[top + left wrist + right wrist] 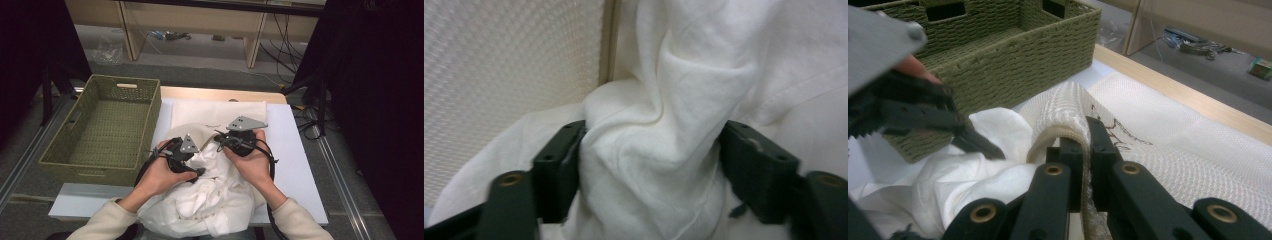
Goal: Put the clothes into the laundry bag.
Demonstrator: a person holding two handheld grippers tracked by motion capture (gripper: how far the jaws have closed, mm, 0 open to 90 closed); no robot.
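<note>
A cream mesh bag (220,112) lies flat on the table, its near edge (1063,110) lifted. My right gripper (218,138) (1089,135) is shut on that folded edge and holds it up. A crumpled white garment (215,195) (973,175) is heaped at the bag's mouth and hangs over the table's near edge. My left gripper (198,172) (651,145) points into the heap. Its jaws stand apart with a loose fold of the garment (664,100) between them, the cloth lying against both pads (561,160). In the right gripper view the left gripper (973,140) is at the left, over the garment.
A green woven basket (125,80) (1013,55) stands at the table's left and looks empty. A white sheet (292,150) covers the tabletop. Beyond the far edge are wooden shelving legs, floor clutter and cables. Dark equipment stands at both sides.
</note>
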